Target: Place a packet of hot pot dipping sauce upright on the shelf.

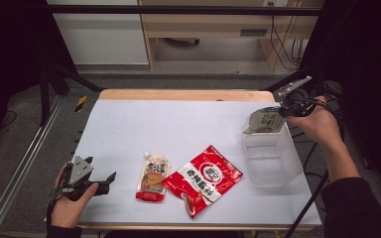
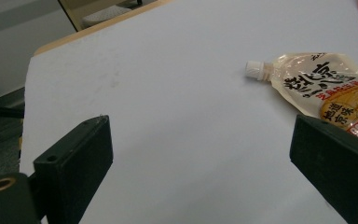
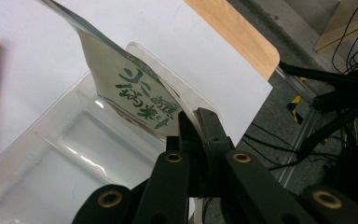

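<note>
My right gripper [image 1: 284,110] is shut on the edge of a green-lettered pouch [image 1: 265,120] and holds it over the far end of a clear plastic box [image 1: 272,156] at the table's right. In the right gripper view the pouch [image 3: 130,88] hangs above the box [image 3: 51,158], pinched between the jaws [image 3: 196,122]. My left gripper [image 1: 100,182] rests open at the front left. A cream spouted pouch [image 1: 153,176] lies to its right, and in the left gripper view that pouch [image 2: 321,86] lies beyond the right jaw. A red pouch [image 1: 204,177] lies beside it.
The white table top [image 1: 178,124] has a wooden far edge [image 1: 186,94]. Black frame bars stand at both sides, and cables hang off the right side [image 3: 289,154]. Cabinets stand behind the table.
</note>
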Available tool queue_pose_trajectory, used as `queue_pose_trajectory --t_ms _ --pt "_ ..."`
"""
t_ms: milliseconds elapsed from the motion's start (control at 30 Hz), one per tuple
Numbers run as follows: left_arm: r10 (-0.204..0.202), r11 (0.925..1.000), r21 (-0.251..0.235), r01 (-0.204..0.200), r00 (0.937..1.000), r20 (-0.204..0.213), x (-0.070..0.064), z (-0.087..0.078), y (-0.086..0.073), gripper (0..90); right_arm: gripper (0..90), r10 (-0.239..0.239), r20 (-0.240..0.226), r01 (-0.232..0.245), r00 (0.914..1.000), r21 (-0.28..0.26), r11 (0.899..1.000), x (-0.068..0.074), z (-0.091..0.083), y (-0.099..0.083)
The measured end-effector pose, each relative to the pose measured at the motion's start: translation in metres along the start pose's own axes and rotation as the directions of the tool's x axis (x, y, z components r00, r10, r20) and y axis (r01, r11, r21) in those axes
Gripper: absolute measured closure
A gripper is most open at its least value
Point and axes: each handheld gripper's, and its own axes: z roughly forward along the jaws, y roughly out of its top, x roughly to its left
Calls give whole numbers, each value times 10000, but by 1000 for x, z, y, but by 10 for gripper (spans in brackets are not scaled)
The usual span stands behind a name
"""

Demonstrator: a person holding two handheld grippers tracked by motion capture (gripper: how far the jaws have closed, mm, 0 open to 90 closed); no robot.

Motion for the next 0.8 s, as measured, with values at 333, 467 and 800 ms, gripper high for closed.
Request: queue_pose_trajectory --t_ms 333,467,800 --pt "65 10000 40 -65 10000 56 -1 1 1 56 899 125 -245 -115 9996 409 9991 1 16 -2" --pt "60 10000 55 -60 9999 89 -2 2 0 56 899 184 -376 -164 9991 524 9985 2 23 -5" --pt "117 9999 73 -118 9999 92 -3 2 1 56 897 280 -346 -265 9990 428 9987 1 29 -9"
